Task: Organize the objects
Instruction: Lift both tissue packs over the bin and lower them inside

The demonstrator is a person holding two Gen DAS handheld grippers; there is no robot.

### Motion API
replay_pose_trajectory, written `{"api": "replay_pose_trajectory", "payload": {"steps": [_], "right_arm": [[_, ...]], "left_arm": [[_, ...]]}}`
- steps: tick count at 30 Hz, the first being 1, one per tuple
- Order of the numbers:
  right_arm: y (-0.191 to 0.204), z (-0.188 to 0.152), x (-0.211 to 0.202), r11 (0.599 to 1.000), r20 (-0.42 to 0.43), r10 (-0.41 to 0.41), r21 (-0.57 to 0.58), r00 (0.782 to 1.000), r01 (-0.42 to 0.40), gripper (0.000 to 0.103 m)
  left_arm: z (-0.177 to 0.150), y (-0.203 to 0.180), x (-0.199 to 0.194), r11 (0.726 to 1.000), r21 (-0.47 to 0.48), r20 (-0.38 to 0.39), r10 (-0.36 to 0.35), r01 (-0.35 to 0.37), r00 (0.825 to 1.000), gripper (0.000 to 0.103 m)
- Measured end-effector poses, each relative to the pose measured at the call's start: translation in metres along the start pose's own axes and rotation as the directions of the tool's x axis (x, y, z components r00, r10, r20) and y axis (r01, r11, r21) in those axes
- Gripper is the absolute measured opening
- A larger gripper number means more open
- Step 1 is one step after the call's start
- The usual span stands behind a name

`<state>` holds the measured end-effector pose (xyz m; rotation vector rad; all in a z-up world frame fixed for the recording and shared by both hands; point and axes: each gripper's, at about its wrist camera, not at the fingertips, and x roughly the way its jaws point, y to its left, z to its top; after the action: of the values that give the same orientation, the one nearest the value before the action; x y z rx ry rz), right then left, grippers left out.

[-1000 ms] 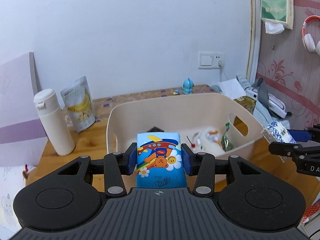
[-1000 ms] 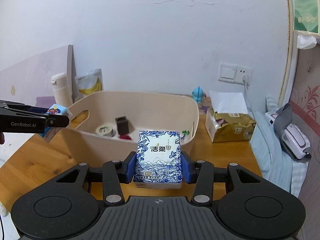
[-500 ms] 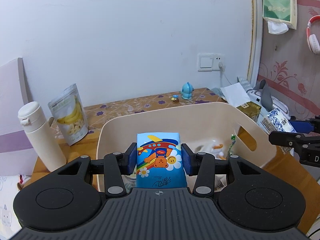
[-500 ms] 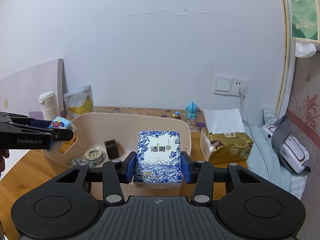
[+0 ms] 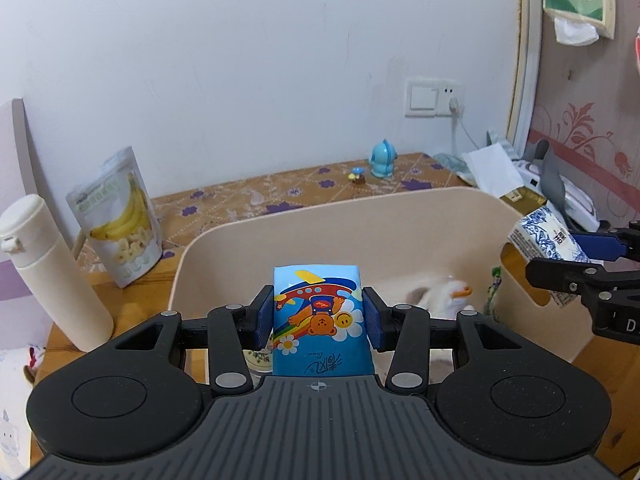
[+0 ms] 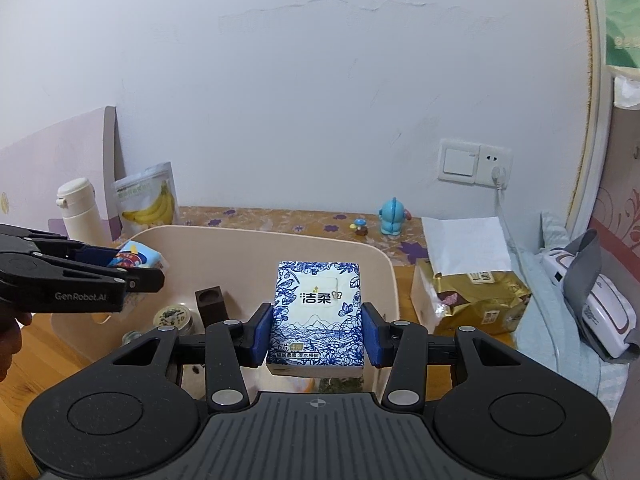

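My left gripper (image 5: pixel 318 320) is shut on a blue cartoon-bear tissue pack (image 5: pixel 320 328) and holds it above the near left part of the beige storage bin (image 5: pixel 320 216). My right gripper (image 6: pixel 318 334) is shut on a blue-and-white floral tissue pack (image 6: pixel 318 312) and holds it above the bin's (image 6: pixel 280 240) right side. Each gripper shows in the other's view: the right one (image 5: pixel 568 260) with its pack (image 5: pixel 540 236), the left one (image 6: pixel 132 268) with its pack (image 6: pixel 138 258). Inside the bin lie a white duck toy (image 5: pixel 444 300), a small tin (image 6: pixel 173 316) and a dark block (image 6: pixel 210 304).
A white bottle (image 5: pixel 52 272) and a banana-chip bag (image 5: pixel 120 216) stand left of the bin. A gold tissue box (image 6: pixel 472 292), a blue toy figure (image 6: pixel 394 216) and a wall socket with a cord (image 6: pixel 474 162) are to the right and back. A bed with a white device (image 6: pixel 592 304) lies far right.
Both grippers have risen and moved forward over the bin, each still holding its tissue pack. The bin now sits lower and closer in both views.
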<state>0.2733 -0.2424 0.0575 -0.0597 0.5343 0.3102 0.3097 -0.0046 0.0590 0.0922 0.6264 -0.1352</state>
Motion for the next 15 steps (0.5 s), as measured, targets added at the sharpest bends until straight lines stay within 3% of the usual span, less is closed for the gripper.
{"api": "replay_pose_trajectory", "payload": {"steps": [15], "right_arm": [[0.014,-0.002,0.043,0.999,-0.093,0.03,-0.042,0.995,-0.034,0.044]], "left_arm": [[-0.009,0.001,0.042,1.0,-0.005,-0.119,-0.021,0.021,0.993,0.046]]}}
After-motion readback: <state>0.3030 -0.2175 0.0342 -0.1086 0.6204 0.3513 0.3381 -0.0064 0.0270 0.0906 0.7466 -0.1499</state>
